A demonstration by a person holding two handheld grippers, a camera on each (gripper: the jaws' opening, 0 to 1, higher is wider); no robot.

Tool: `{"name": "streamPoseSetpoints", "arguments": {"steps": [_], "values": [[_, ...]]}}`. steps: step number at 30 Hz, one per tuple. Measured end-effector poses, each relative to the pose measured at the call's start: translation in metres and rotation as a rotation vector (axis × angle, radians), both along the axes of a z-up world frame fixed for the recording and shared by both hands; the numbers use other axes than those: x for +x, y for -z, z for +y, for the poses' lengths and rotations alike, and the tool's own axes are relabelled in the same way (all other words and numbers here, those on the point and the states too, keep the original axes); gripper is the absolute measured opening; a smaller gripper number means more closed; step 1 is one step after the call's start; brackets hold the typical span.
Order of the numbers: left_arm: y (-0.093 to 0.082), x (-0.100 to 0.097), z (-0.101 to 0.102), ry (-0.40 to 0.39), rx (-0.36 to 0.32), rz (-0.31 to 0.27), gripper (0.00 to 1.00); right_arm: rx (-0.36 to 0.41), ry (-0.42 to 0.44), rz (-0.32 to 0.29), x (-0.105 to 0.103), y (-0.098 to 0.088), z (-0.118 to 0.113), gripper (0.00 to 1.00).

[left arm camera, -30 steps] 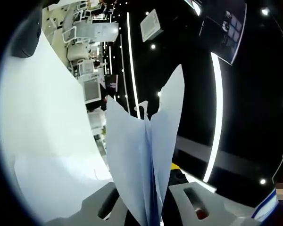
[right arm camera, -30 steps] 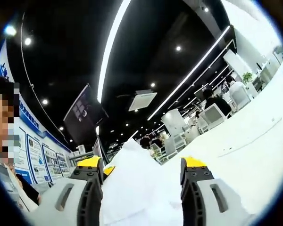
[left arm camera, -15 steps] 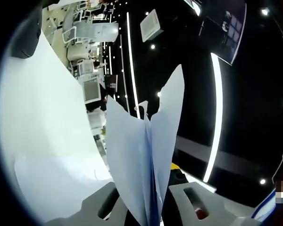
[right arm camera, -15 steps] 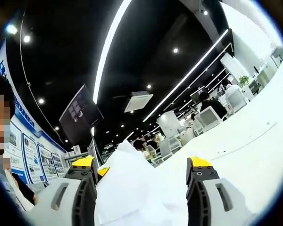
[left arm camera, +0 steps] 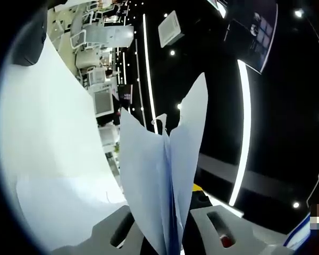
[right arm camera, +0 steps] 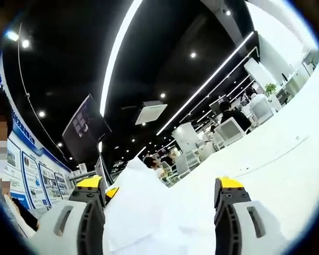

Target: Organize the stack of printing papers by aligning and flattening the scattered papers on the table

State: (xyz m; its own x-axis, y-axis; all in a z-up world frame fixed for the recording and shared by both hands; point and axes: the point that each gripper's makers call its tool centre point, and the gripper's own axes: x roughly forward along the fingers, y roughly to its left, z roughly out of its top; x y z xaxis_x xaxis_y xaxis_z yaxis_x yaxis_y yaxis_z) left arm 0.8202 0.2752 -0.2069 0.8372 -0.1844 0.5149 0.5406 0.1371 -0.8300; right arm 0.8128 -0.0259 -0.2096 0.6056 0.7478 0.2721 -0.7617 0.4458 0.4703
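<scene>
Left gripper view: papers (left arm camera: 167,180) pinched upright, edge-on.

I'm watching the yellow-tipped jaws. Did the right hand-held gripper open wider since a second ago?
Yes. The right hand-held gripper has spread: its jaws stand farther out from the white paper stack between them than before, on both sides.
</scene>
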Motion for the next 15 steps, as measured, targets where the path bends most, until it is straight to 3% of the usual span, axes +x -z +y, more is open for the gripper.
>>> {"name": "streamPoseSetpoints", "arguments": {"steps": [4, 15], "values": [[0.0, 0.0, 0.001, -0.001, -0.001, 0.0, 0.06, -0.012, 0.016, 0.04, 0.005, 0.006, -0.004, 0.9], [0.0, 0.0, 0.002, -0.003, -0.005, -0.002, 0.06, -0.032, 0.043, 0.074, 0.008, 0.013, -0.01, 0.9]]}}
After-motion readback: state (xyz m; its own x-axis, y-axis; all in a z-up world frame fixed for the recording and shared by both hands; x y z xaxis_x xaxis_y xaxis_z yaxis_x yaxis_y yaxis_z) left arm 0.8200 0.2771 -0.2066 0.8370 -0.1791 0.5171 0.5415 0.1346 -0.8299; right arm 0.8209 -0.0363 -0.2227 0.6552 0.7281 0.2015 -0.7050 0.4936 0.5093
